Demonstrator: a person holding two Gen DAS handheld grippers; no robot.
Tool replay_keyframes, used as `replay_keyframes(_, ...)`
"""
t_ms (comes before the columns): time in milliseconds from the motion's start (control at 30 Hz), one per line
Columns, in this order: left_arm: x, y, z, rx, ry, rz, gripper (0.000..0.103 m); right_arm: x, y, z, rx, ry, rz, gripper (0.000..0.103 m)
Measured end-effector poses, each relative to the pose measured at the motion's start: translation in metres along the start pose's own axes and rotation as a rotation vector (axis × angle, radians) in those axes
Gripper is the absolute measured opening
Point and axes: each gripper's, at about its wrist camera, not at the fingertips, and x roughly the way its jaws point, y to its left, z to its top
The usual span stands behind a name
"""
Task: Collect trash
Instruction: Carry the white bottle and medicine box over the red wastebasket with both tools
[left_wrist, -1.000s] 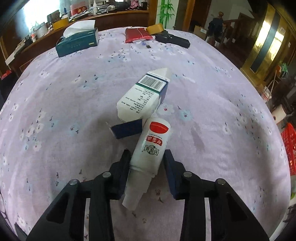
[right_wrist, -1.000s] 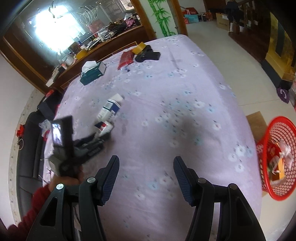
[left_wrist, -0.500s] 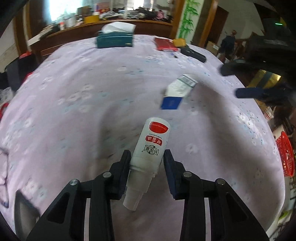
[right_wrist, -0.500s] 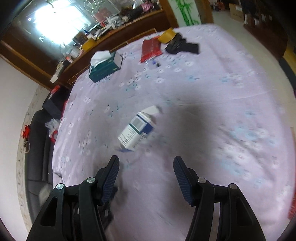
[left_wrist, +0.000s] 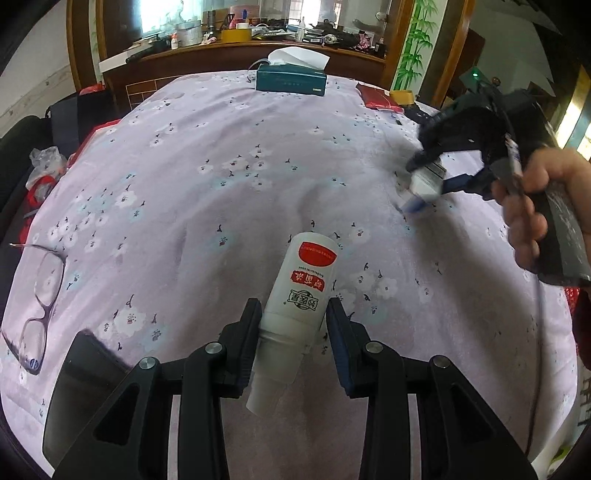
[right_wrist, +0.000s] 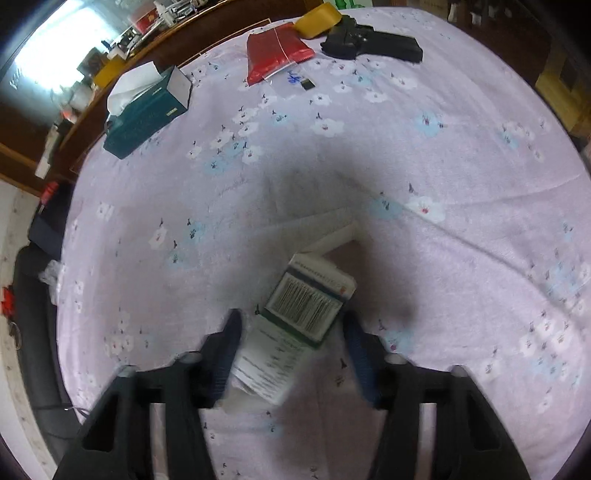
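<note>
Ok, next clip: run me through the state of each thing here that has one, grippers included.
Left gripper: shut on the white bottle.
White bottle: clamped at its neck, base pointing away.
Right gripper: jaws closing around the carton, pads not yet touching.
Carton: lying flat on the tablecloth, end flap open.
Tissue box: open, tissue sticking out.
Eyeglasses: unfolded on the cloth.

Right tongs (right_wrist: 291, 339) dropped over carton (right_wrist: 295, 325), closing; left lifted bottle (left_wrist: 299, 295).
</note>
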Motion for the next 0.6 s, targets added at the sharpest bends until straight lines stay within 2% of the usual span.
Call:
replay_keyframes(100, 0.001, -0.007, 0.001, 0.01, -0.001, -0.011, 0.035, -0.012, -0.008, -0.01, -0.041, -0.023, 0.0, 0.043)
replay_keyframes(367, 0.0, -0.059, 0.008, 0.092, -0.009, -0.08, 0.034, -0.081, -0.05, -0.059, -0.179, -0.135, 0.008, 0.042)
replay_keyframes(600, -0.006, -0.126, 0.006, 0.191, -0.003, -0.162, 0.028, -0.128, -0.119, -0.103, -0.114, -0.184, 0.048, 0.042)
